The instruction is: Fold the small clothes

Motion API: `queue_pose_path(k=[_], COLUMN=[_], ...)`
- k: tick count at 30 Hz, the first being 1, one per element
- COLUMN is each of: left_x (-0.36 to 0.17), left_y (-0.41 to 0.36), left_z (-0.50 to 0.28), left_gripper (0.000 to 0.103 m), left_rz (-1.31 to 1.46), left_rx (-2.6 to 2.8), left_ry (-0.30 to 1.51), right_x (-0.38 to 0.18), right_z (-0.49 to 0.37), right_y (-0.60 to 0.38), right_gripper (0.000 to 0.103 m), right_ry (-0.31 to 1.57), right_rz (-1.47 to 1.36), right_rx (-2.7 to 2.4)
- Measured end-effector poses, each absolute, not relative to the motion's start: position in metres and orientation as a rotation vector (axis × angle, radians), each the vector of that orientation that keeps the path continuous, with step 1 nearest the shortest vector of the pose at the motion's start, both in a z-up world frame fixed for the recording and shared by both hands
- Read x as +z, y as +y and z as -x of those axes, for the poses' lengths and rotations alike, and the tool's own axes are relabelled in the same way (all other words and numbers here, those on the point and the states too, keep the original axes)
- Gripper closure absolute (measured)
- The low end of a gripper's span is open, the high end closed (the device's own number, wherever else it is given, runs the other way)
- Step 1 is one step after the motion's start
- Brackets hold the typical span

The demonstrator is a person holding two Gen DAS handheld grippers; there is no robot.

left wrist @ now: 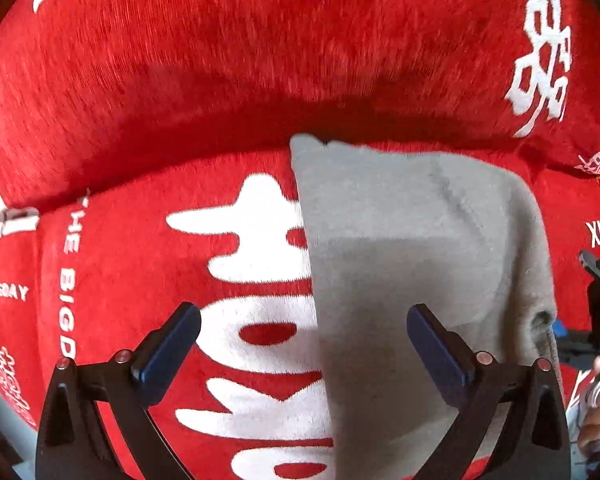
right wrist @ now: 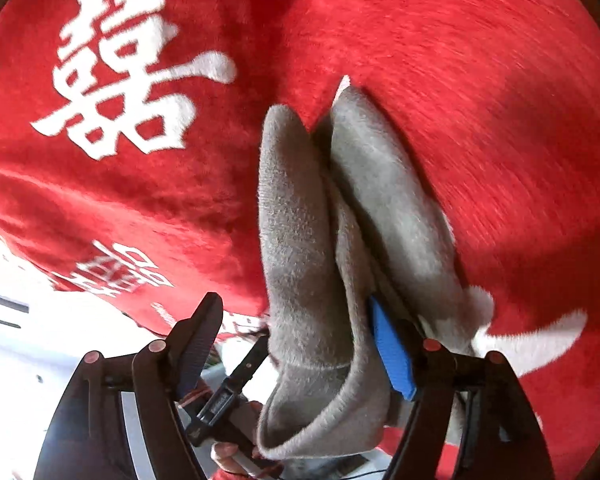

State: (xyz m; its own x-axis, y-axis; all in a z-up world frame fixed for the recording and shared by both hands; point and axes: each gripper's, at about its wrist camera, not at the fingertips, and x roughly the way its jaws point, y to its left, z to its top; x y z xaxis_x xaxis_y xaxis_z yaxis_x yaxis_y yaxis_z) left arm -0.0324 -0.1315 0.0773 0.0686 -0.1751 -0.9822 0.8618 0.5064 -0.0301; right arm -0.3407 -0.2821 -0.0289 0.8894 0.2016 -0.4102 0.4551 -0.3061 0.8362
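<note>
The left gripper (left wrist: 304, 344) hangs wide open over the grey knit garment (left wrist: 412, 248), gripping nothing. The right gripper (right wrist: 296, 344) stands partly open, the garment's bunched end lying loose between its jaws. The garment lies folded lengthwise, so another fold likely remains. Around it spreads a red plush cover with white lettering (left wrist: 180, 80); the room is unseen.

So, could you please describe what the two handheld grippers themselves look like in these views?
Both are black, angular two-finger frames with small round copper-red fasteners at the linkage joints. The left gripper carries dark navy pads on its fingers. On the right gripper, one pad is bright blue; the other finger looks dark and ribbed.
</note>
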Motion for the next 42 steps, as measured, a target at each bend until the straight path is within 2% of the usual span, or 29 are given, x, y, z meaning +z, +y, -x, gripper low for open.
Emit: queue_pose_path(k=[7, 13, 20, 24, 25, 26, 27, 29, 33, 38, 42], left_x=[0.048, 0.056, 0.065, 0.068, 0.073, 0.076, 0.078, 0.082, 0.084, 0.072, 0.038], left_y=[-0.140, -0.140, -0.128, -0.123, -0.121, -0.119, -0.118, -0.117, -0.113, -0.106, -0.105], left_z=[0.079, 0.126, 0.179, 0.172, 0.160, 0.150, 0.138, 0.109, 0.052, 0.023, 0.028], left_gripper=[0.000, 0.000, 0.000, 0.000, 0.000, 0.000, 0.000, 0.000, 0.000, 0.000, 0.000], left_rz=[-0.869, -1.032, -1.069, -0.995, -0.952, -0.923, -0.893, -0.839, -0.760, -0.710, -0.769], left_rx=[-0.918, -1.029, -1.273, -1.240, -1.200, -1.167, -1.130, -1.040, -0.892, -0.862, -0.836], left_ry=[1.192, 0.967, 0.976, 1.042, 1.056, 1.066, 1.076, 1.100, 1.140, 1.197, 1.240], right_x=[-0.012, -0.013, -0.022, -0.013, -0.011, -0.010, -0.008, 0.006, 0.048, 0.008, -0.014], right_z=[0.309, 0.291, 0.306, 0.292, 0.286, 0.280, 0.272, 0.264, 0.267, 0.293, 0.314], right_y=[-0.301, -0.298, -0.287, -0.290, -0.290, -0.289, -0.287, -0.282, -0.276, -0.281, -0.285], right_gripper=[0.026, 0.026, 0.026, 0.027, 0.031, 0.051, 0.087, 0.089, 0.089, 0.089, 0.081], right_ry=[0.698, 0.858, 0.854, 0.882, 0.892, 0.922, 0.991, 1.026, 0.950, 0.999, 0.933], right_rz=[-1.741, -1.672, -1.717, -1.642, -1.622, -1.592, -1.524, -1.401, -1.257, -1.323, -1.432], right_rx=[-0.282, -0.290, -0.327, -0.321, -0.318, -0.322, -0.350, -0.377, -0.359, -0.447, -0.478])
